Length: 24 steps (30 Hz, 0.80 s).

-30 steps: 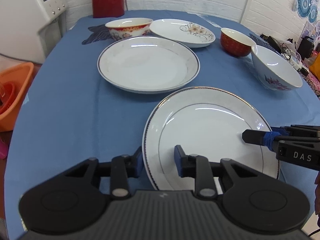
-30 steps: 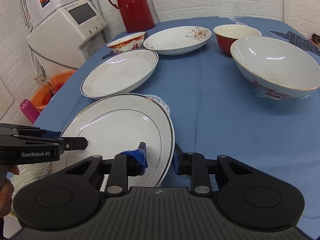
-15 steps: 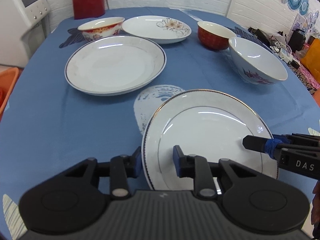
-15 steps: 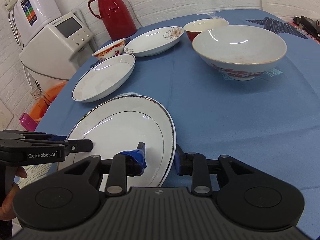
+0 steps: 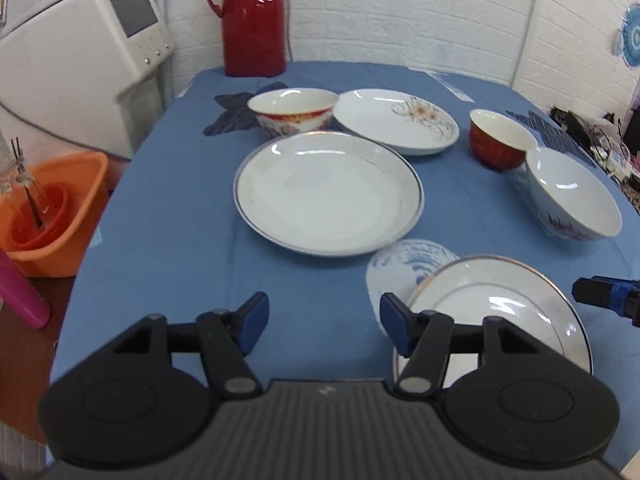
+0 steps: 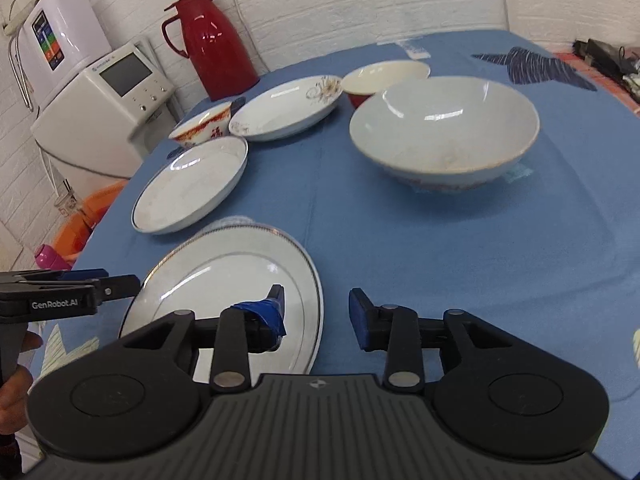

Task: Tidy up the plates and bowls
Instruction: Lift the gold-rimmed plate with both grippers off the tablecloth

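Worktop (image 5: 168, 216) had a blue cloth, white brick wall behind, red flask (image 5: 253, 20) at the far edge. Rimmed plate (image 6: 224, 280) lay flat nearest the camera, well short of the flask. Left tool (image 5: 322, 318) had just been opening: apart, nothing between, plate off its right finger. Right tool (image 6: 318, 312) had just been opening too, straddling the plate's edge, pads clear.

Nearest me on the blue table (image 5: 168, 216) lies a gold-rimmed plate (image 6: 224, 276), flat. Beyond it sit a deeper white plate (image 5: 328, 192), a flowered plate (image 5: 396, 120), and three upright bowls (image 6: 444, 128).
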Each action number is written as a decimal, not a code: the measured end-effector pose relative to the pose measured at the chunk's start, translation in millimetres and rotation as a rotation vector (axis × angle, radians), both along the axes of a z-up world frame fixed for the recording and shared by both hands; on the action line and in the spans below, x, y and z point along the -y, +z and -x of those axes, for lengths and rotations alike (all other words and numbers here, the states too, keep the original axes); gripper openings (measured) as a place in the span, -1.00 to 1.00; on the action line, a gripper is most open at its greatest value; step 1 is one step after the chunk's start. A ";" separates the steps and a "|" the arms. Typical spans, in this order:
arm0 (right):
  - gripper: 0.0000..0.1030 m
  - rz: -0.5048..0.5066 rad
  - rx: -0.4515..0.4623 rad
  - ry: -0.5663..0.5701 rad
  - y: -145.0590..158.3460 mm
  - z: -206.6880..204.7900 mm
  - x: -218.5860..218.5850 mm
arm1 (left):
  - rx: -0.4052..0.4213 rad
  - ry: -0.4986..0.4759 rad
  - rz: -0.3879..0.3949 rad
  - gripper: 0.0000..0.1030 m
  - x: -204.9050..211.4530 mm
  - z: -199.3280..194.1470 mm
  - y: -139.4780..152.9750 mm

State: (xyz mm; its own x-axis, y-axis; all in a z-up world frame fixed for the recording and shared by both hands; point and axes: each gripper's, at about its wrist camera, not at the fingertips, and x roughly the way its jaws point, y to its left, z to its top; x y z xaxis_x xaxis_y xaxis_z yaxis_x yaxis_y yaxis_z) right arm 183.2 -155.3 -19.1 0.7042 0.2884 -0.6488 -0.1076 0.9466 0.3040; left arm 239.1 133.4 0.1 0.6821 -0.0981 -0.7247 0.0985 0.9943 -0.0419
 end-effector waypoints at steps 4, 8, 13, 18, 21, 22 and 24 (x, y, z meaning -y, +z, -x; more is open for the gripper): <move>-0.60 0.069 0.073 0.059 28.3 -16.8 -27.2 | 0.037 0.068 -0.082 0.30 -7.5 -21.5 10.6; -0.56 0.048 0.153 0.095 50.6 -50.8 -50.1 | 0.039 0.103 -0.092 0.34 -18.0 -49.7 16.4; -0.54 0.074 0.045 0.199 40.1 -120.5 -74.9 | -0.005 0.121 -0.072 0.35 -42.1 -97.7 20.5; -0.54 0.090 -0.102 0.232 25.7 -169.7 -92.2 | -0.089 0.062 -0.041 0.35 -54.7 -136.2 11.5; -0.53 0.127 -0.154 0.234 19.6 -188.5 -100.2 | -0.133 0.031 -0.030 0.35 -54.0 -147.8 5.4; -0.53 0.111 -0.186 0.237 17.3 -196.3 -100.7 | -0.151 0.027 -0.018 0.35 -55.0 -151.1 3.4; -0.53 0.089 -0.248 0.236 11.6 -206.7 -101.8 | -0.170 0.037 -0.012 0.35 -56.8 -155.6 0.3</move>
